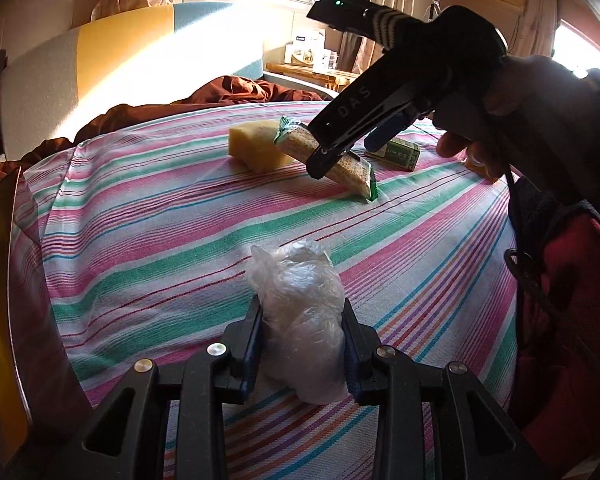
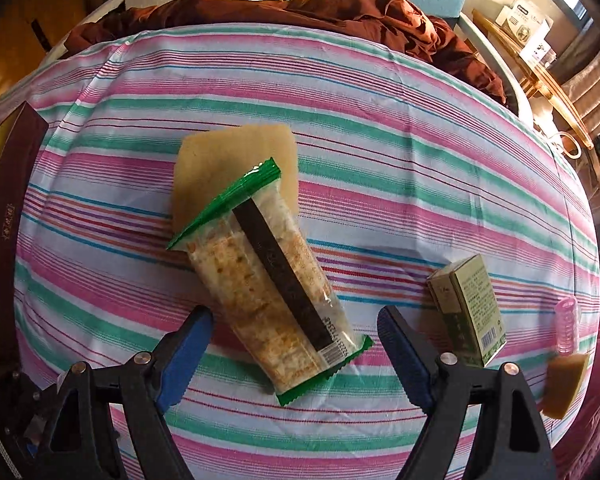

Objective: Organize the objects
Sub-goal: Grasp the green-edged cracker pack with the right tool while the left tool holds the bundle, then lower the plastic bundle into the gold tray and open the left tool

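Observation:
My left gripper (image 1: 302,336) is shut on a crumpled clear plastic bag (image 1: 300,320) that rests on the striped cloth (image 1: 160,240). My right gripper (image 2: 296,344) is open, its blue pads on either side of the near end of a green-edged cracker packet (image 2: 276,292). The packet leans on a yellow sponge (image 2: 216,160). In the left wrist view the right gripper (image 1: 340,152) hangs over the packet (image 1: 300,140), next to the sponge (image 1: 252,144). A small green box (image 2: 468,312) lies to the right; it also shows in the left wrist view (image 1: 400,154).
A brown blanket (image 2: 340,16) is bunched at the far edge. A dark brown box (image 2: 8,184) lies at the left edge. A pink ribbed roller (image 2: 568,324) and a yellow sponge piece (image 2: 564,384) sit at the right edge. A bamboo side table (image 2: 540,80) stands beyond.

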The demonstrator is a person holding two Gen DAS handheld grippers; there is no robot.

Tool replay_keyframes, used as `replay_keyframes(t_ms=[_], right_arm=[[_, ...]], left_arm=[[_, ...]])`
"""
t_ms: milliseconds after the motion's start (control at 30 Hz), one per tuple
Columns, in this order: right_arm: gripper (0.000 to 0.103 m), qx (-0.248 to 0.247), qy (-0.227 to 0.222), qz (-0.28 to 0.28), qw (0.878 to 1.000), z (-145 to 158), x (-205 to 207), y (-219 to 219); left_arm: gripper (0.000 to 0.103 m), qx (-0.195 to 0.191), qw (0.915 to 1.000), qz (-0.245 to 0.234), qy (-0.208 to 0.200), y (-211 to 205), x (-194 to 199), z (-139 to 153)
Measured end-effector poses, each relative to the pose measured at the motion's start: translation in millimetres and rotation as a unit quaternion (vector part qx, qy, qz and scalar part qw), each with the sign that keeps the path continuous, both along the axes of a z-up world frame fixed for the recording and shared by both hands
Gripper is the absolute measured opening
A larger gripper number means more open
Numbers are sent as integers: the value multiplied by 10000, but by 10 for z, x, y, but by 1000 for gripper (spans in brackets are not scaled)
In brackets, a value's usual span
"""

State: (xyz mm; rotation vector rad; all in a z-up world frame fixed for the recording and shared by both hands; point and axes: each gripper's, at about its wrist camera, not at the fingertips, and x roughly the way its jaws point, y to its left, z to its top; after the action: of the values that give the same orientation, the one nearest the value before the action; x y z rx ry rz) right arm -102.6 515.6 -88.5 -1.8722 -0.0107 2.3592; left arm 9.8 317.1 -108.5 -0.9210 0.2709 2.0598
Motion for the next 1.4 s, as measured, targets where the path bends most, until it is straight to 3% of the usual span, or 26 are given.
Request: replay_keyframes(t_ms=[100, 133, 167, 233, 333, 467, 600, 867, 1400], right_arm=[[84, 12, -19, -78, 10000, -90, -57, 74], [73, -114, 19, -166, 9998, -93, -45, 102], [52, -335, 59, -235, 9991, -81, -19, 119], [48, -405, 57, -345, 9986, -48, 66, 90], [47, -580, -111, -404, 9974, -77, 259, -58], [55, -887, 107, -679, 9937, -74, 466, -49], [56, -1132, 210, -824, 9899, -61, 549, 81], [46, -758, 229, -688, 9945, -41, 507, 31], [46, -793, 285, -698, 9940, -39, 480, -12]], left_arm=[[36, 14, 10000, -7, -19, 1, -1, -5], [36, 20, 10000, -8, -27, 4, -1, -6], [36, 26, 10000, -9, -34, 4, -6, -8], [36, 32, 10000, -9, -39, 12, -8, -9], [36, 30, 10000, -12, -31, 2, -7, -9], [36, 29, 10000, -10, -32, 3, -11, -11], [36, 3, 10000, -5, -19, 5, -9, -1], [36, -156, 9998, 13, 93, 42, 17, 9], [33, -691, 9973, 202, 115, 125, 53, 83]])
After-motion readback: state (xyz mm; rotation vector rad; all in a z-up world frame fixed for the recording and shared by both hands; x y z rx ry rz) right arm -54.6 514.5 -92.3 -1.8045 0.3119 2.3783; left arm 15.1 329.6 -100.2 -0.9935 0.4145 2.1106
